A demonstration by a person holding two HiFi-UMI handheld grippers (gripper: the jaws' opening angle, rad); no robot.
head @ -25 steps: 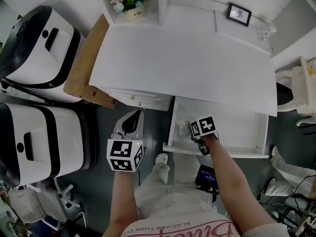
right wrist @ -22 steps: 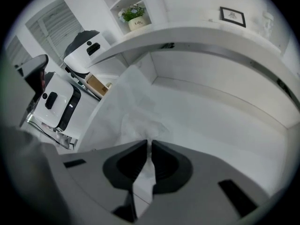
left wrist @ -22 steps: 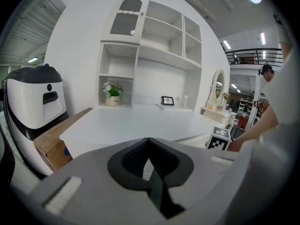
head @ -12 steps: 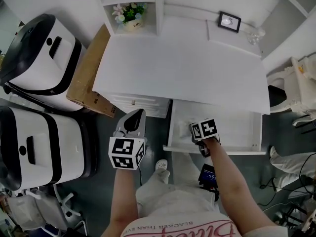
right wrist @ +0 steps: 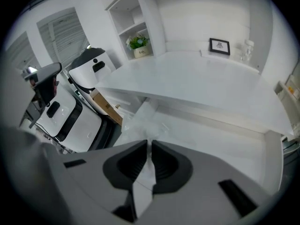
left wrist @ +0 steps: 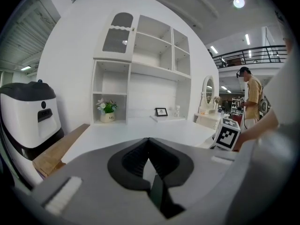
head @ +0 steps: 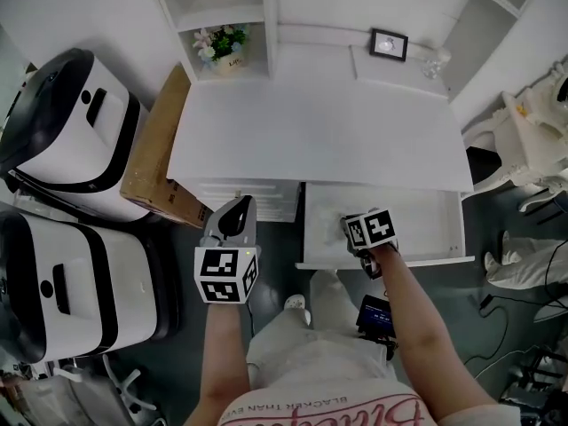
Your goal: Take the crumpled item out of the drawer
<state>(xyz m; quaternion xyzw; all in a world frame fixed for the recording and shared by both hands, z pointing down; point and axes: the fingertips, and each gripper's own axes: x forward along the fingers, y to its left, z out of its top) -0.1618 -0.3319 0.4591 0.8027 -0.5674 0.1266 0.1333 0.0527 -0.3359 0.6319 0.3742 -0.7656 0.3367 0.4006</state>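
Observation:
The white drawer stands pulled out from under the desk top. A crumpled, whitish translucent item lies in its front left corner. My right gripper reaches down into that corner. In the right gripper view its jaws are pinched on a fold of the crumpled item, which bunches up just beyond the right gripper. My left gripper hovers over the floor to the left of the drawer. In the left gripper view the left gripper is shut, with nothing between its pads.
Two white-and-black machines stand at the left beside a cardboard box. A flower pot and a picture frame sit on the shelving. A dark device hangs at the person's waist. Another person stands far off.
The head view has tilted, so more of the shelving shows and the desk sits higher. Both grippers keep their places; the right one stays pinched at the drawer's front left corner.

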